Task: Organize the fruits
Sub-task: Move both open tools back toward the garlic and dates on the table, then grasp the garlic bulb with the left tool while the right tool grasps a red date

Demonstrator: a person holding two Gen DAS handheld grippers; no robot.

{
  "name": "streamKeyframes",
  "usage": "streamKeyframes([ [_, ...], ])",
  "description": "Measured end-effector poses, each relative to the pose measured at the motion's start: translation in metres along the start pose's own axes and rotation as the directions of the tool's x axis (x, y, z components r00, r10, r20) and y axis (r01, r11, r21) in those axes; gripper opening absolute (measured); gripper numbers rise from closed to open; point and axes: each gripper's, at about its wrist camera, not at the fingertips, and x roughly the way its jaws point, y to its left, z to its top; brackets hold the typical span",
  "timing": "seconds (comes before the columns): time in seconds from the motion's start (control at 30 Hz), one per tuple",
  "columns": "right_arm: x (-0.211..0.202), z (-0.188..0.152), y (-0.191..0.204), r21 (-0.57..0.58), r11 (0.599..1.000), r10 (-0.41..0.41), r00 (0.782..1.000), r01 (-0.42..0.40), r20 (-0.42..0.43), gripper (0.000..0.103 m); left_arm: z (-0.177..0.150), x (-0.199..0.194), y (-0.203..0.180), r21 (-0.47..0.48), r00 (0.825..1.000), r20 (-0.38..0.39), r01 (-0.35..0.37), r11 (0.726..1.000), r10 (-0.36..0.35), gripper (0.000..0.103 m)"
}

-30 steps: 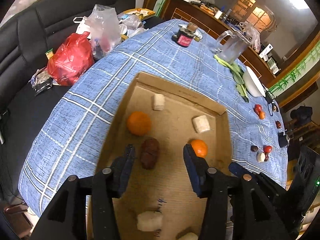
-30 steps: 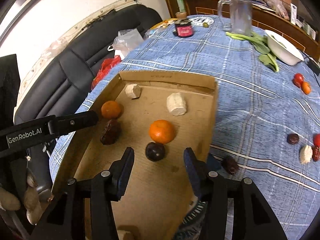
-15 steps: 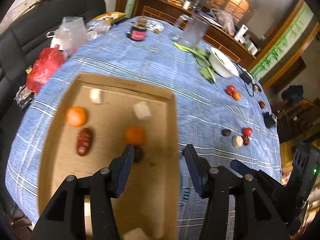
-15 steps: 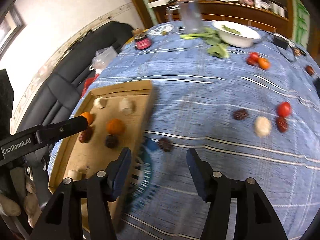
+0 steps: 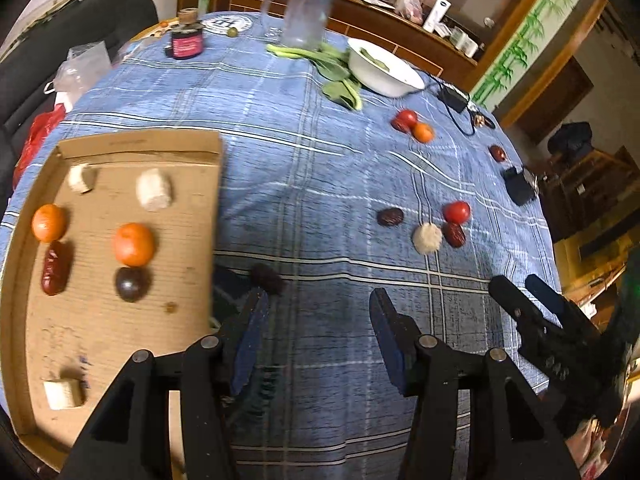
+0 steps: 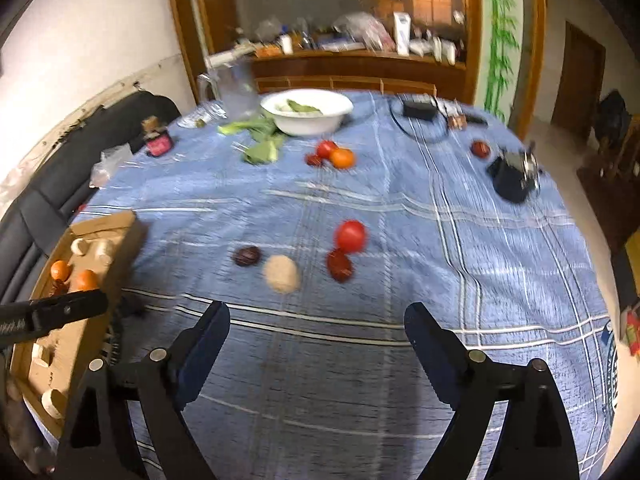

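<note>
Right gripper (image 6: 316,332), empty with jaws opening, should centre the pale fruit piece (image 6: 281,273) just ahead before pinching; left gripper (image 5: 318,316) spread, empty.

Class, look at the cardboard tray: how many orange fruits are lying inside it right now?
2. One orange fruit lies near the cardboard tray's left wall; the other orange fruit sits mid-tray, just above a dark round fruit. None seems hidden.

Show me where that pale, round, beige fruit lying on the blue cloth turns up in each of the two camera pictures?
Left wrist view: the beige fruit lies right of centre, between two dark red fruits.
Right wrist view: the beige fruit lies left of centre, just beyond the finger tips.
Shared landmark: the red tomato, just beyond it in both.
</note>
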Motion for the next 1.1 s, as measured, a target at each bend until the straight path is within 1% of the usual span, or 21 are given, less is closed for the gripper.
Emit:
streamKeyframes([
  [0.07, 0.015, 0.006, -0.016, 0.04, 0.999, 0.018, 0.997, -0.015, -0.076, 0.091, -0.001, 0.005, -0.005, 0.005, 1.0, -0.007, -0.001, 1.0, 0.002, 0.051],
  [0.13, 0.023, 0.008, -0.024, 0.056, 0.997, 0.06, 0.993, -0.054, -0.099, 0.083, -0.002, 0.01, -0.01, 0.008, 1.0, -0.015, -0.002, 1.0, 0.002, 0.051],
  [0.17, 0.026, 0.009, -0.027, 0.055, 0.996, 0.069, 0.992, -0.064, -0.104, 0.078, -0.002, 0.012, -0.011, 0.01, 1.0, -0.019, -0.002, 1.0, 0.002, 0.051],
  [0.23, 0.033, 0.013, -0.029, 0.04, 0.996, 0.08, 0.991, -0.076, -0.104, 0.073, -0.001, 0.017, -0.016, 0.016, 1.0, -0.027, 0.004, 1.0, -0.003, 0.051],
  [0.3, 0.041, 0.019, -0.03, 0.028, 0.995, 0.093, 0.99, -0.09, -0.103, 0.064, 0.0, 0.023, -0.021, 0.024, 0.999, -0.031, 0.009, 1.0, -0.009, 0.051],
  [0.33, 0.044, 0.021, -0.03, 0.024, 0.995, 0.096, 0.99, -0.094, -0.104, 0.062, 0.0, 0.025, -0.022, 0.024, 0.999, -0.034, 0.013, 1.0, -0.012, 0.051],
  [0.4, 0.052, 0.026, -0.029, 0.007, 0.995, 0.104, 0.988, -0.104, -0.11, 0.055, 0.001, 0.031, -0.024, 0.023, 0.999, -0.044, 0.021, 1.0, -0.02, 0.051],
  [0.5, 0.063, 0.032, -0.024, -0.027, 0.994, 0.103, 0.988, -0.107, -0.116, 0.052, 0.001, 0.038, -0.031, 0.034, 0.998, -0.052, 0.028, 0.999, -0.026, 0.051],
  [0.63, 0.082, 0.036, -0.017, -0.076, 0.991, 0.103, 0.985, -0.114, -0.14, 0.042, 0.005, 0.047, -0.043, 0.067, 0.998, -0.055, 0.037, 0.997, -0.034, 0.051],
  [0.67, 0.086, 0.036, -0.016, -0.082, 0.99, 0.103, 0.983, -0.116, -0.151, 0.035, 0.006, 0.048, -0.045, 0.073, 0.998, -0.053, 0.039, 0.997, -0.035, 0.051],
  [0.73, 0.089, 0.036, -0.014, -0.094, 0.989, 0.098, 0.985, -0.112, -0.144, 0.03, 0.01, 0.052, -0.053, 0.096, 0.998, -0.047, 0.046, 0.994, -0.041, 0.051],
  [0.77, 0.089, 0.037, -0.015, -0.089, 0.988, 0.109, 0.983, -0.123, -0.147, 0.024, 0.012, 0.055, -0.056, 0.106, 0.998, -0.046, 0.049, 0.993, -0.045, 0.051],
  [0.93, 0.081, 0.035, -0.023, -0.058, 0.987, 0.137, 0.979, -0.147, -0.148, 0.024, 0.027, 0.072, -0.08, 0.163, 0.996, -0.044, 0.087, 0.983, -0.081, 0.051],
  [1.0, 0.076, 0.032, -0.03, -0.038, 0.988, 0.143, 0.979, -0.15, -0.148, 0.024, 0.031, 0.08, -0.091, 0.195, 0.994, -0.048, 0.108, 0.975, -0.101, 0.045],
  [1.1, 0.069, 0.029, -0.04, -0.005, 0.988, 0.151, 0.977, -0.153, -0.15, 0.024, 0.035, 0.091, -0.106, 0.247, 0.992, -0.058, 0.121, 0.962, -0.11, 0.044],
])
